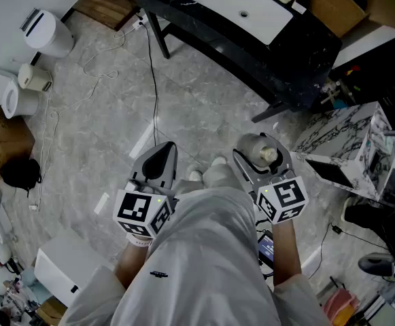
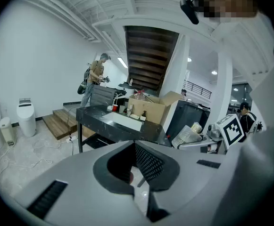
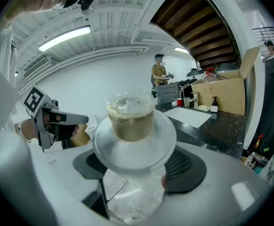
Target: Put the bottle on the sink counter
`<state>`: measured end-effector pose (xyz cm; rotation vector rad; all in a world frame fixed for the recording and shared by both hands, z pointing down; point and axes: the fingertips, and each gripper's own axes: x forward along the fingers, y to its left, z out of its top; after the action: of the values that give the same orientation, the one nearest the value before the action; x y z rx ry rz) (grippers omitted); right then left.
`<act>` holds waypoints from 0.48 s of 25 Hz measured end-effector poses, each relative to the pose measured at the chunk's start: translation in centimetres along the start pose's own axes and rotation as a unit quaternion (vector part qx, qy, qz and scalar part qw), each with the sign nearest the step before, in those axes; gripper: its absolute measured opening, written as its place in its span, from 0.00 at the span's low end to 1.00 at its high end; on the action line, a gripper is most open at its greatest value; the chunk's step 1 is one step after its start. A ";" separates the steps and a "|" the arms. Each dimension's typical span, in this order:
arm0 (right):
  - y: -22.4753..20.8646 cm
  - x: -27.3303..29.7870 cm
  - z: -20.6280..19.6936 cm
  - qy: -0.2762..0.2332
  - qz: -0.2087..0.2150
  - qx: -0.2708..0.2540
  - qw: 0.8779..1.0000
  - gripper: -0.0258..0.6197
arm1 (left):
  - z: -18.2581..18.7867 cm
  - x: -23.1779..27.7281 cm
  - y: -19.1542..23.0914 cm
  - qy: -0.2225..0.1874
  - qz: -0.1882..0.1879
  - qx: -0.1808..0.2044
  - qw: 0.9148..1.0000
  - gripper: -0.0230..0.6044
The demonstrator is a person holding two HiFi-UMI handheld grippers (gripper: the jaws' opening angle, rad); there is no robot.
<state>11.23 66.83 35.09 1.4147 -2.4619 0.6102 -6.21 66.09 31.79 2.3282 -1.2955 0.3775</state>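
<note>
Bottle point(image 3: 131, 126), clear, capped end pointing far, pinched between right gripper point(image 3: 139, 166) jaws, base cut off below; left gripper point(image 2: 133, 163) jaws drawn together, empty; sink counter point(image 1: 304, 58) well apart, far ahead.

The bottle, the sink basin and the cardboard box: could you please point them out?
bottle point(image 3: 130, 122): right gripper view, on its cap.
sink basin point(image 1: 234, 4): head view, on its white bottom.
cardboard box point(image 2: 152, 112): left gripper view, on its front side.
</note>
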 end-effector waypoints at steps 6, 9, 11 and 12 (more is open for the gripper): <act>1.0 -1.3 1.4 -0.013 0.012 -0.007 1.000 0.57 | 0.7 -0.5 -2.2 -0.018 -0.008 -0.001 1.000 0.05; 0.9 -1.5 2.0 -0.019 0.016 -0.005 1.000 0.57 | 0.9 -0.3 -2.4 -0.018 -0.003 -0.002 1.000 0.05; 0.1 -1.6 2.5 -0.024 0.018 -0.003 1.000 0.57 | 1.6 0.1 -2.7 -0.022 0.000 0.003 1.000 0.05; -0.4 -1.7 2.8 -0.026 0.018 -0.001 1.000 0.57 | 2.0 0.5 -3.0 -0.024 0.000 0.007 1.000 0.05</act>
<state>12.45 66.64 32.05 1.4061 -2.5312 0.5842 -3.37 66.09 29.49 2.3624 -1.3202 0.3333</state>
